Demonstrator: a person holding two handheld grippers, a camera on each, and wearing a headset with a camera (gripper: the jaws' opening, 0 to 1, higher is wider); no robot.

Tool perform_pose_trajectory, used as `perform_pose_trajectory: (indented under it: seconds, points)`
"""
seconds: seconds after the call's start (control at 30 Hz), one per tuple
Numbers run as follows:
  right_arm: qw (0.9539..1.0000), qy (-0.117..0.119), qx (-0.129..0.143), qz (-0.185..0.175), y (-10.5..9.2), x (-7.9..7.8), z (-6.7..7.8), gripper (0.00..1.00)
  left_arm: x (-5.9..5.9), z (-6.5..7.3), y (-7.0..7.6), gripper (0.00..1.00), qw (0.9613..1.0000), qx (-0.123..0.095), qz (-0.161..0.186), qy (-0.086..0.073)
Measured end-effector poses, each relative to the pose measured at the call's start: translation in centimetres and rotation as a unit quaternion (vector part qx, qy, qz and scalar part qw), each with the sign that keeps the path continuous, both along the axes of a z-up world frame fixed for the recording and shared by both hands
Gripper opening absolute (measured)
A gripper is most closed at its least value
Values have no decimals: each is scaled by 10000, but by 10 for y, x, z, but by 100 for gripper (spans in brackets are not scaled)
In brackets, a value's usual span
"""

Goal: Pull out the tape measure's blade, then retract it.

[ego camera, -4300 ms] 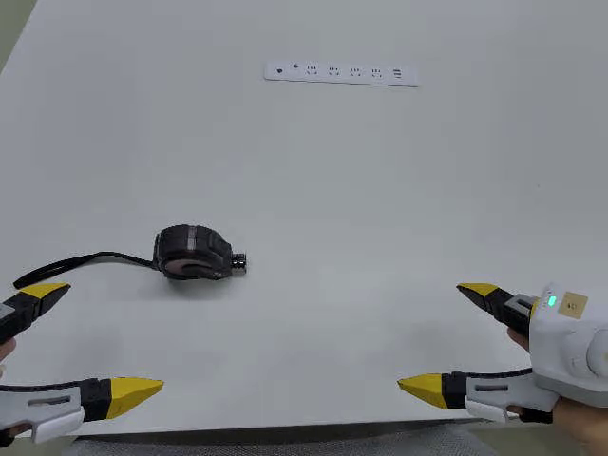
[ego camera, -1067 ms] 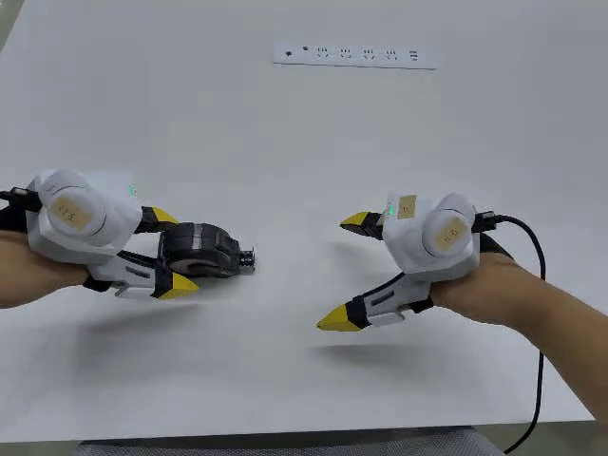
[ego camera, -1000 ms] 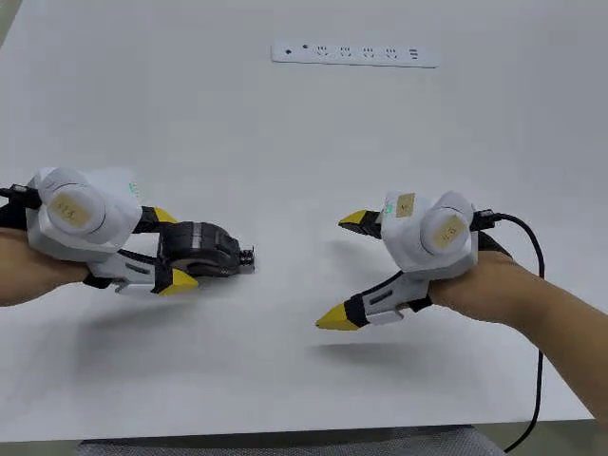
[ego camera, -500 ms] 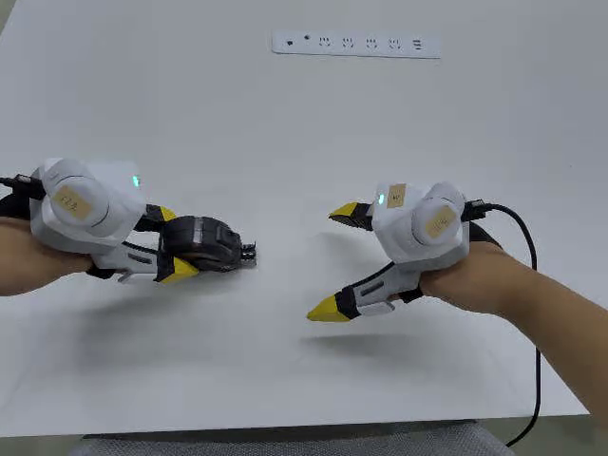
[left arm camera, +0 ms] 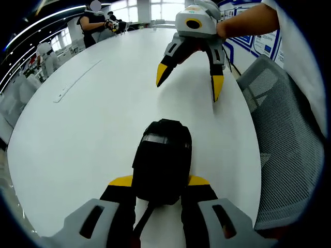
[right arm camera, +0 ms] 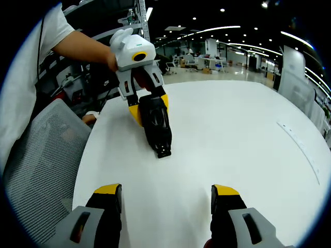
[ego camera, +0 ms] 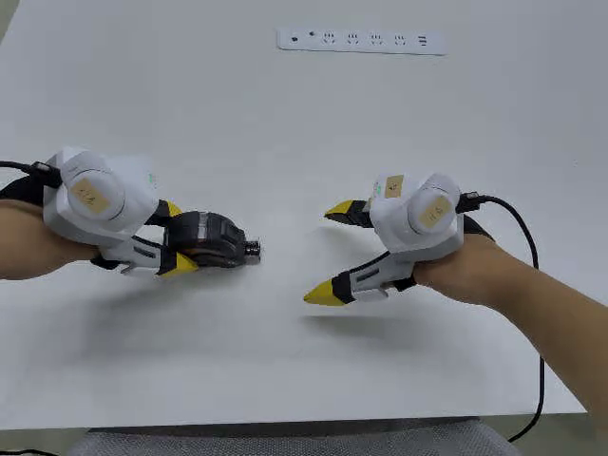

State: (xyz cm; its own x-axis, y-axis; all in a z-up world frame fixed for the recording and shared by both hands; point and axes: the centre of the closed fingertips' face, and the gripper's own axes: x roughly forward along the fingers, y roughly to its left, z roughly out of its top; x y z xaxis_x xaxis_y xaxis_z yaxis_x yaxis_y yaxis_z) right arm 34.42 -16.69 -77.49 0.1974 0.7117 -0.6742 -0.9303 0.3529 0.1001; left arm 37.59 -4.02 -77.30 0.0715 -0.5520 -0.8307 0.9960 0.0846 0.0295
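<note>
A black tape measure (ego camera: 214, 239) lies on the white table (ego camera: 285, 142), its blade tip (ego camera: 254, 249) pointing right with the blade in. My left gripper (ego camera: 176, 237) is shut on its case from the left. In the left gripper view the case (left arm camera: 163, 160) sits between my yellow fingertips (left arm camera: 121, 181). My right gripper (ego camera: 326, 253) hovers open to the right of the blade tip, apart from it, jaws wide with nothing between them. The right gripper view has the tape measure (right arm camera: 156, 124) ahead, beyond my open gripper (right arm camera: 166, 190).
A white power strip (ego camera: 361, 40) lies at the table's far edge. A black cable (ego camera: 527, 256) trails off my right hand toward the near edge. A grey mesh chair (left arm camera: 279, 155) stands beside the table. People stand far off in the room.
Both grippers came in from the near edge. The left one closed on the tape measure's case. The right one drifted slightly left toward the blade tip, staying open.
</note>
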Motion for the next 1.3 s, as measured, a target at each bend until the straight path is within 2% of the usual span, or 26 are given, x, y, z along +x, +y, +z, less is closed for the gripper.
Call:
perform_pose_trajectory:
  seconds: [0.2,0.3,0.4,0.77,0.93,1.3]
  points:
    - [9998,-74,178,23,12,7,-1,58,0,0,0,28,10000,43,-37,-78]
    - [9996,-218,190,80,17,11,-2,51,0,-1,0,27,9999,67,-60,-113]
    - [9993,-261,251,109,23,13,-2,46,0,-1,1,27,9999,55,-56,-92]
    - [9981,-330,430,288,47,17,-10,33,1,0,1,27,9999,46,-65,-79]
    - [9972,-448,464,386,57,20,-11,28,1,-1,1,27,10000,41,-62,-55]
    - [9957,-516,447,625,73,20,-17,18,1,-1,0,28,10000,17,-63,-55]
